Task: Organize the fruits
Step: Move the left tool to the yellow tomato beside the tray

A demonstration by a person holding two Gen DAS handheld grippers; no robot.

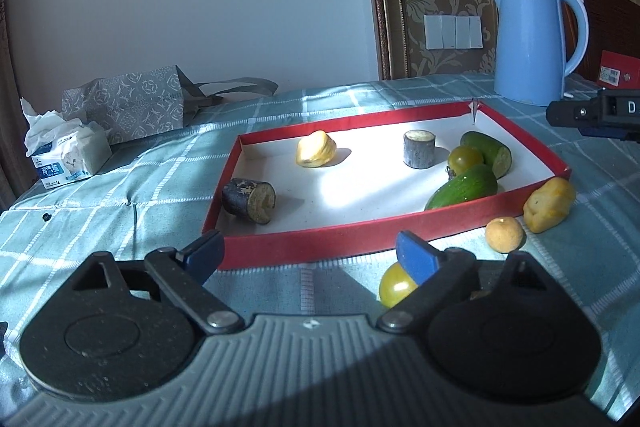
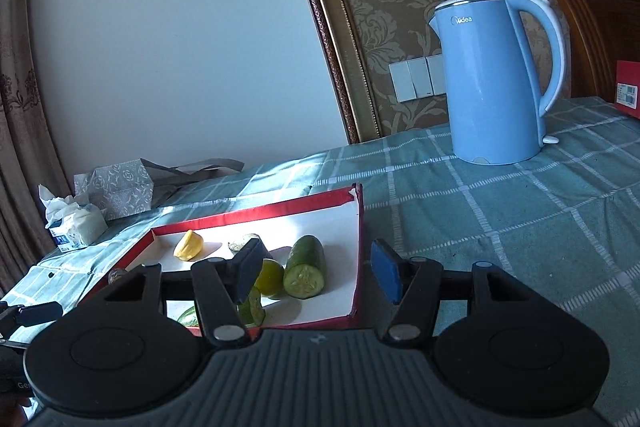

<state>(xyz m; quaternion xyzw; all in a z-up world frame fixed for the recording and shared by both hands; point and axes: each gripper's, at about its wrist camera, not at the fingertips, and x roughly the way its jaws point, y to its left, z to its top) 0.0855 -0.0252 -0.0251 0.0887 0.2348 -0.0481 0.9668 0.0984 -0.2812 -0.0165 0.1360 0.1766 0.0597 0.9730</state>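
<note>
My left gripper [image 1: 308,253] gapes wide and empty before the red tray [image 1: 320,241]; a yellow tomato [image 1: 394,285] sits lower right. My right gripper [image 2: 318,275] stands half open, holding nothing.

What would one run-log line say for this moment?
left gripper: open, empty | right gripper: open, empty | red tray: two cucumber halves inside | yellow tomato, small orange: outside on cloth
</note>
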